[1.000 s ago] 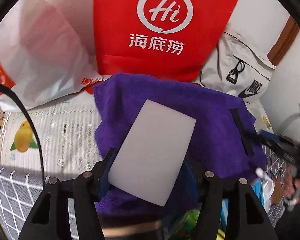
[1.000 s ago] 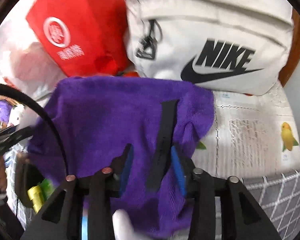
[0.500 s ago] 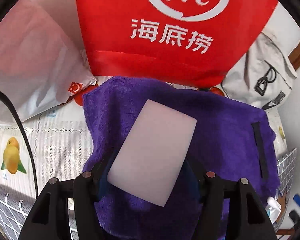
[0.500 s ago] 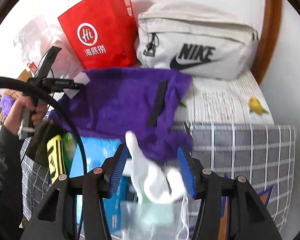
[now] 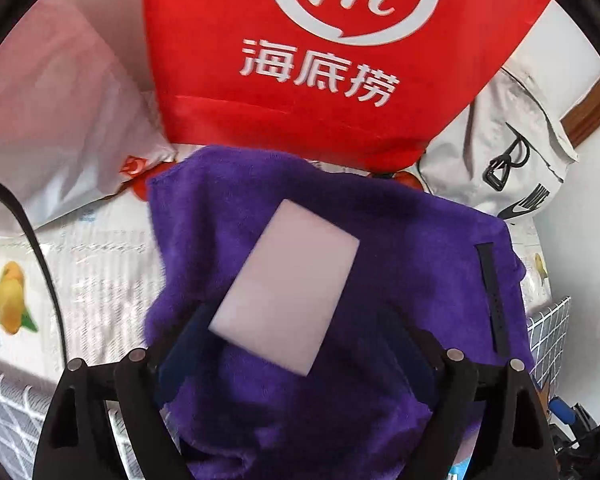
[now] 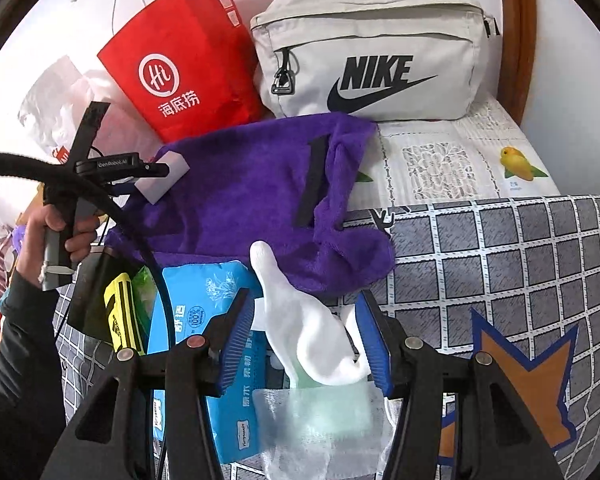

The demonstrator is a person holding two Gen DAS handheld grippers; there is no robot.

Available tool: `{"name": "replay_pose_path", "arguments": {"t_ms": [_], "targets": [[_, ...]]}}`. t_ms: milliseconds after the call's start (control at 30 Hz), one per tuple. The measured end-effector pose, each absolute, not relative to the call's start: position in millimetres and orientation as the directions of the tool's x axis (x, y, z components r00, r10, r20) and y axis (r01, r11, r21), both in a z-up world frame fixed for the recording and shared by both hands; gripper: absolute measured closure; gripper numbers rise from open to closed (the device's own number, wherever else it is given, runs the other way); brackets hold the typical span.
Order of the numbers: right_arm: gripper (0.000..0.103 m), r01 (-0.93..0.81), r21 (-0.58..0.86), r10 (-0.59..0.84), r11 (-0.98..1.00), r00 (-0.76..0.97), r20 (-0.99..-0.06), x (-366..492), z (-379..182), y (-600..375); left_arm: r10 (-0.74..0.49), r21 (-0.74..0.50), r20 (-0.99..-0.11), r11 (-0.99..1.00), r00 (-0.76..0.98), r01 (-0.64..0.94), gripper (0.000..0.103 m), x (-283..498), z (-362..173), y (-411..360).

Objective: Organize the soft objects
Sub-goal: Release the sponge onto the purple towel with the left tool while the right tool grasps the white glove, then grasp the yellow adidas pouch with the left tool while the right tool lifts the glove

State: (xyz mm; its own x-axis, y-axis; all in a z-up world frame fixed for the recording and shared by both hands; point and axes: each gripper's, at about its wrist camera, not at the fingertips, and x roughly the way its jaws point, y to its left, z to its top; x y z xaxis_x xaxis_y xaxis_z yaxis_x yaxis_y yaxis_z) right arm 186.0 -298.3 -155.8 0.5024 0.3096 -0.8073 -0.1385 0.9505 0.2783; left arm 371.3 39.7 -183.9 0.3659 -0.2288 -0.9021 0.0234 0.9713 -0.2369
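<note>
A white sponge block lies on the purple towel, just ahead of my left gripper, whose blue-padded jaws stand wide apart and free of it. From the right wrist view the sponge sits at the towel's left edge, by the left gripper's tips. A black strap lies on the towel. My right gripper is open, its jaws either side of a white sock that lies over a blue tissue pack and a pale green mesh pouch.
A red paper bag and a beige Nike bag stand at the back against the wall. A white plastic bag is at the left. A yellow-black item lies beside the tissue pack. The bed has grey checked fabric.
My left gripper opened and released the sponge onto the towel. My right gripper drew back from the towel and strap to over the white sock.
</note>
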Motion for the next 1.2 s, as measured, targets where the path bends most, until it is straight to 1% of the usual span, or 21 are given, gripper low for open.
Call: {"name": "replay_pose_path", "arguments": {"t_ms": [133,200,267,367,433,533,567,600,733,767,800,833,867,967,1133,1200], "targets": [[0.049,-0.148,0.267,0.304,0.952,0.502,-0.810,182,-157,-297,-0.188,-0.207,-0.911,0.978,0.368,-0.013,0.014,362,-172,46],[0.044,-0.149,0.264,0.303,0.953,0.497,-0.813,180,-160,-298,-0.176,-0.202,-0.907,0.979,0.384,-0.029,0.014,355,-164,51],[0.044,-0.136,0.255,0.289,0.957,0.483,-0.826,179,-166,-300,-0.167,-0.201,-0.901,0.979,0.401,-0.043,0.014,338,-157,58],[0.043,-0.145,0.271,0.308,0.952,0.457,-0.834,177,-175,-301,-0.174,-0.197,-0.908,0.980,0.382,-0.022,0.014,309,-156,60],[0.042,-0.150,0.257,0.298,0.955,0.447,-0.844,175,-181,-300,-0.209,-0.232,-0.898,0.973,0.387,-0.012,0.014,281,-151,65],[0.032,-0.153,0.267,0.307,0.952,0.432,-0.848,178,-189,-299,-0.241,-0.269,-0.881,0.963,0.408,-0.011,0.014,246,-145,70],[0.025,-0.159,0.272,0.315,0.949,0.430,-0.846,180,-191,-297,-0.253,-0.284,-0.876,0.959,0.411,-0.014,0.014,232,-142,71],[0.020,-0.169,0.276,0.323,0.946,0.426,-0.845,181,-193,-295,-0.262,-0.295,-0.872,0.955,0.413,-0.017,0.014,223,-139,74],[0.021,-0.206,0.253,0.320,0.945,0.432,-0.843,194,-207,-283,-0.316,-0.352,-0.851,0.936,0.419,-0.009,0.014,188,-137,70],[0.028,-0.205,0.242,0.310,0.948,0.433,-0.847,198,-212,-282,-0.315,-0.349,-0.852,0.937,0.418,-0.005,0.014,179,-136,68],[0.056,-0.210,0.235,0.306,0.949,0.434,-0.847,200,-214,-282,-0.310,-0.341,-0.854,0.940,0.418,0.000,0.014,173,-137,67],[0.076,-0.213,0.222,0.296,0.951,0.439,-0.848,200,-214,-283,-0.297,-0.325,-0.858,0.946,0.420,0.006,0.014,164,-137,64],[0.094,-0.212,0.224,0.297,0.951,0.440,-0.847,200,-212,-285,-0.289,-0.314,-0.860,0.949,0.420,0.010,0.014,158,-138,62],[0.095,-0.217,0.290,0.359,0.932,0.461,-0.811,192,-200,-292,-0.265,-0.279,-0.872,0.960,0.411,0.026,0.014,142,-142,55],[0.095,-0.223,0.291,0.365,0.930,0.497,-0.787,178,-177,-293,-0.261,-0.264,-0.868,0.963,0.423,0.053,0.015,122,-147,46],[0.095,-0.217,0.307,0.376,0.927,0.527,-0.762,172,-164,-296,-0.245,-0.245,-0.870,0.968,0.427,0.057,0.016,117,-148,43]]}}
